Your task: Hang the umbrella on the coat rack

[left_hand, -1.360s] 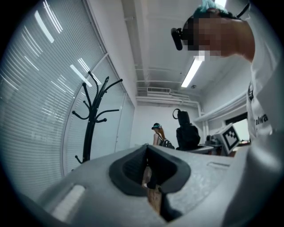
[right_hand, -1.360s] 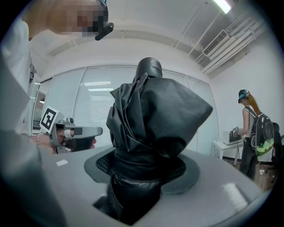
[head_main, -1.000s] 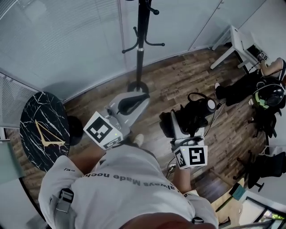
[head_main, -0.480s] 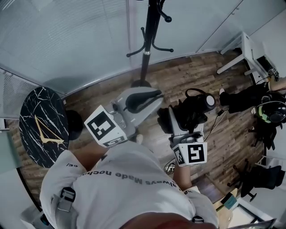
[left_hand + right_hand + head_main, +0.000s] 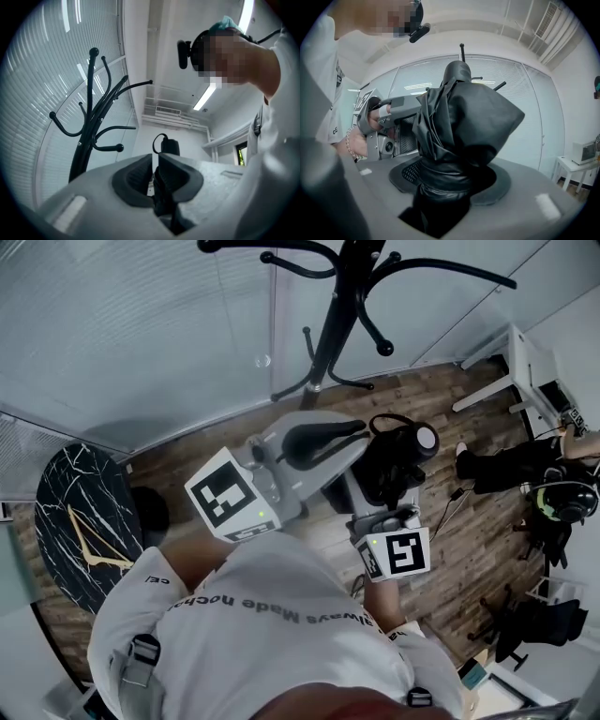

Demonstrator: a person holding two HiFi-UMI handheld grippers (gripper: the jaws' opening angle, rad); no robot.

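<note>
umbrella (image 5: pixel 461 122): black, folded, crumpled glossy fabric, thin strap loop | near rack (image 5: pixel 336 324), a slim black pole with curved hooks | right gripper (image 5: pixel 450 180): clamped on the fabric bundle | left gripper (image 5: pixel 155 165): pinched on umbrella

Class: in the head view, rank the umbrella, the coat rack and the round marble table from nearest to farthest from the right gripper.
1. The umbrella: clamped between the jaws of the right gripper, so it touches it.
2. The coat rack: ahead of the person, its pole just beyond the umbrella.
3. The round marble table: far off on the person's left side.
</note>
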